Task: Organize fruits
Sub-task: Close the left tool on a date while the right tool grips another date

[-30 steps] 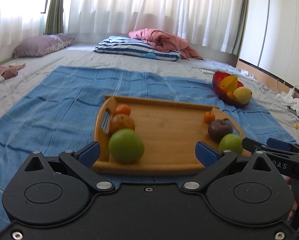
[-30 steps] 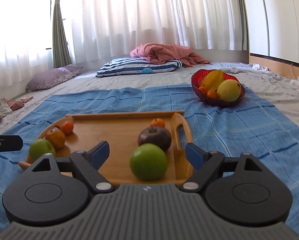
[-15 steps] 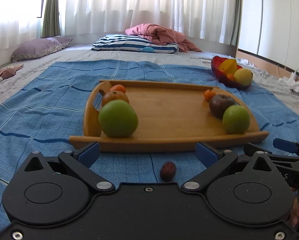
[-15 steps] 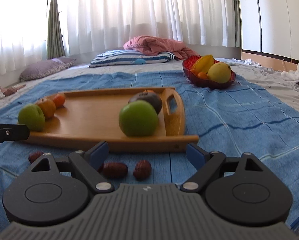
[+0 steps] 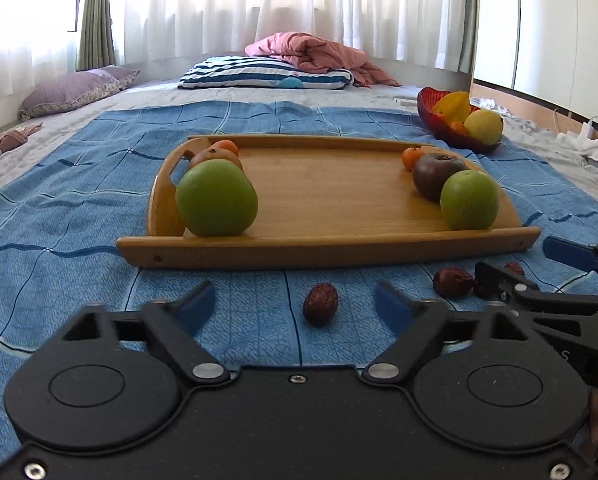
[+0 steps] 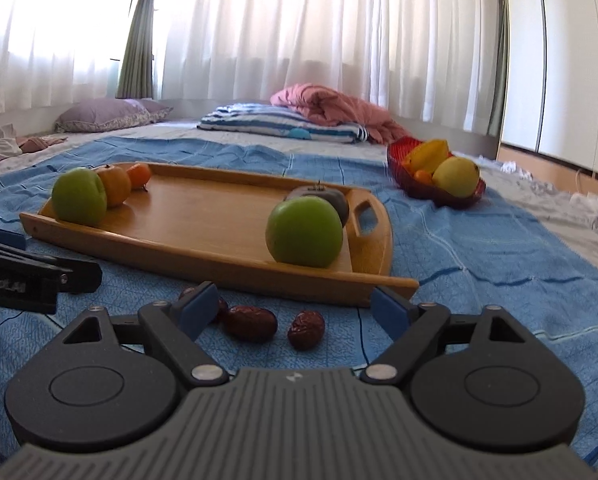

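Before the tray (image 5: 327, 250), both grippers point slightly downward: left gripper (image 5: 295, 306) closing around a date (image 5: 320, 303), right gripper (image 6: 295, 310) closing over two dates (image 6: 277, 323), pads touching nothing.

Right gripper (image 6: 295, 308) low over blue cloth (image 6: 479, 256), jaws closing, pads pressing nothing. Two dried red dates (image 6: 251, 323) lie between them, before wooden tray (image 6: 203, 216).

bright daylight through sheer curtains (image 5: 299, 4); fisheye-bent edges.
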`<move>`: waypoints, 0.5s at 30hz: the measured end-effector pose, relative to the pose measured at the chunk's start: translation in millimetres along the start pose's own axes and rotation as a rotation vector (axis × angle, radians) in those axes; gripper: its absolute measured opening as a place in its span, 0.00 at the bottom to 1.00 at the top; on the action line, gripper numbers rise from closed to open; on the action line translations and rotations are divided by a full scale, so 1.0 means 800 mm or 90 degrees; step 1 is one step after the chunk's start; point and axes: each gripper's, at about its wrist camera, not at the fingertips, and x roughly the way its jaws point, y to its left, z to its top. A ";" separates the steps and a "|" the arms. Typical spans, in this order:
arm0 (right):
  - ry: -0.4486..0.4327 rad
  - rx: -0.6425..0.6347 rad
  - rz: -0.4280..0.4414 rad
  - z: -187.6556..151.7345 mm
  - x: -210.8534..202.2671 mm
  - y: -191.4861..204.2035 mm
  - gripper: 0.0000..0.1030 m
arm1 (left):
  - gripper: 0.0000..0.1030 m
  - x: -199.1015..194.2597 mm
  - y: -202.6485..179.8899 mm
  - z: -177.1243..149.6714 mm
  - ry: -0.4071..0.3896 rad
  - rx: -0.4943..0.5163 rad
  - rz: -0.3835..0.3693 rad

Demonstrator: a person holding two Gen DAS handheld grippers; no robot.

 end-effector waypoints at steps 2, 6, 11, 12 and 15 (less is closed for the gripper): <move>-0.009 0.008 0.002 -0.001 -0.006 0.000 0.67 | 0.45 -0.001 0.001 0.000 0.012 -0.004 -0.009; 0.008 0.056 -0.005 -0.001 -0.008 -0.008 0.41 | 0.29 0.002 0.003 -0.001 0.030 -0.016 -0.024; 0.024 0.071 -0.019 -0.004 -0.008 -0.014 0.30 | 0.25 0.004 0.002 -0.003 0.033 -0.013 -0.025; 0.028 0.071 -0.019 -0.005 -0.008 -0.014 0.30 | 0.25 0.005 0.002 -0.003 0.035 -0.012 -0.025; 0.039 0.072 -0.015 -0.008 -0.007 -0.015 0.30 | 0.26 0.007 -0.001 -0.004 0.037 -0.008 -0.021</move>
